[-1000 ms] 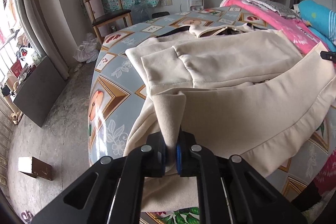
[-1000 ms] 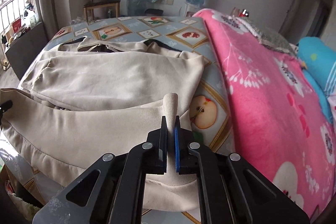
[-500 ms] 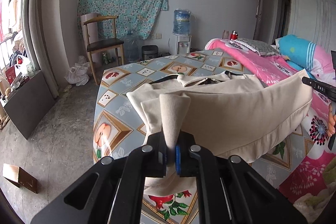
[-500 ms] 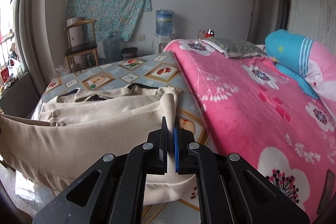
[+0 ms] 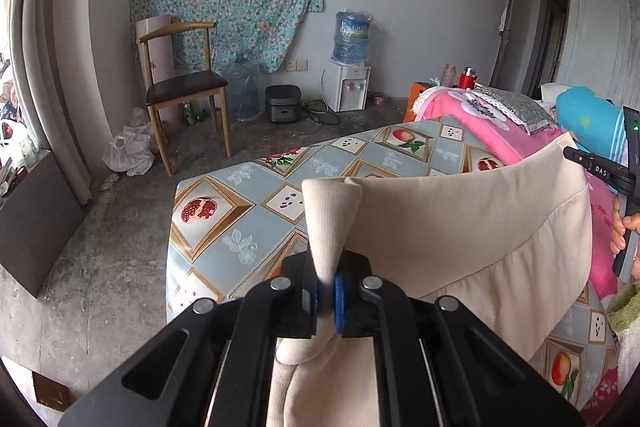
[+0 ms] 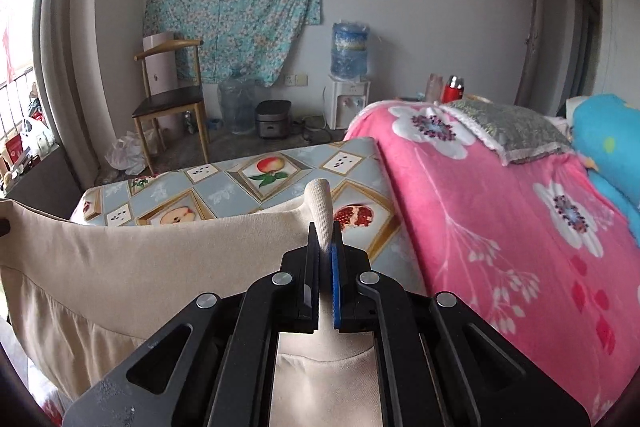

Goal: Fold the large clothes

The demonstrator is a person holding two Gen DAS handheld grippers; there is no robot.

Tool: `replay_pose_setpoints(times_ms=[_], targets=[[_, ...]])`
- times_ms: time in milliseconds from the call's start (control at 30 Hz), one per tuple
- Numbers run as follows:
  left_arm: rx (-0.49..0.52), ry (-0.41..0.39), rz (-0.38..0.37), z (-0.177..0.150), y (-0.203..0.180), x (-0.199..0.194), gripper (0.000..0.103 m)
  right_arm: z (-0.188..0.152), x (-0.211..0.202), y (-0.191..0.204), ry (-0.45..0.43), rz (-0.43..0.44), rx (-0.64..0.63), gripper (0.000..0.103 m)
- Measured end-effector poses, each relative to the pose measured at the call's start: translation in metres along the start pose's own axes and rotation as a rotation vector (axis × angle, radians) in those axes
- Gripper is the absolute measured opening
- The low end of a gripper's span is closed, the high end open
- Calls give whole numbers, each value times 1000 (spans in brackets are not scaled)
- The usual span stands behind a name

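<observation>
I have the left gripper [image 5: 327, 291] clamped on a bunched, ribbed corner of the beige garment [image 5: 460, 227], the jaws closed tight so that a cone of cloth stands up between them. My right gripper [image 6: 325, 283] has its jaws pinched the same way on the opposite corner, a rounded tuft of fabric poking up past the tips. Between the two, the garment's upper edge runs in a taut, slightly sagging line, and the rest of it hangs down as a broad sheet in front of the bed's fruit-patterned sheet [image 6: 240, 183]. From the left camera I can see the right gripper's black body at the far end of that edge, with the person's fingers [image 5: 619, 227] around its handle. A pink flowered blanket [image 6: 500, 195] covers the bed to the right; a wooden chair [image 5: 184, 95] and a water dispenser [image 6: 348, 83] stand by the far wall.
</observation>
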State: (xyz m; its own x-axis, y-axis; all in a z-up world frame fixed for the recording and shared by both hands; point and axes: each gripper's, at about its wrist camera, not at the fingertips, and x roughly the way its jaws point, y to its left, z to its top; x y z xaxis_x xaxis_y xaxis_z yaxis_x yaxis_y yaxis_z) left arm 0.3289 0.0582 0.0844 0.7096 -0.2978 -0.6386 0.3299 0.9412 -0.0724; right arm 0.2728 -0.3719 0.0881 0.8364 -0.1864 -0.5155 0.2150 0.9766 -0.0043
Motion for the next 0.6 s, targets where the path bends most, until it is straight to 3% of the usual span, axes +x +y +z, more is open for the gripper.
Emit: replay_pose_setpoints(times_ms=[67, 167, 233, 267, 300, 333, 400, 500, 600], targets=[[-16, 70, -16, 11, 12, 41, 6, 4, 38, 0, 59, 5, 16, 4], [-36, 228, 0, 7, 25, 106, 7, -10, 101, 3, 221, 5, 25, 5], [-81, 348, 8, -5, 35, 138, 13, -28, 134, 5, 344, -9, 3, 10], [-103, 373, 21, -12, 39, 142, 17, -33, 139, 4, 378, -16, 6, 15], [-127, 363, 20, -14, 44, 138, 22, -35, 136, 0, 384, -22, 11, 23], [-147, 337, 25, -14, 48, 129, 24, -34, 125, -5, 363, -27, 23, 38], [-160, 281, 47, -14, 53, 103, 31, -27, 93, -14, 291, -41, 37, 52], [-148, 207, 37, -18, 51, 59, 31, -24, 39, -21, 220, -30, 2, 52], [-158, 205, -20, -31, 43, 29, 32, -39, 4, -9, 224, 72, -55, 57]])
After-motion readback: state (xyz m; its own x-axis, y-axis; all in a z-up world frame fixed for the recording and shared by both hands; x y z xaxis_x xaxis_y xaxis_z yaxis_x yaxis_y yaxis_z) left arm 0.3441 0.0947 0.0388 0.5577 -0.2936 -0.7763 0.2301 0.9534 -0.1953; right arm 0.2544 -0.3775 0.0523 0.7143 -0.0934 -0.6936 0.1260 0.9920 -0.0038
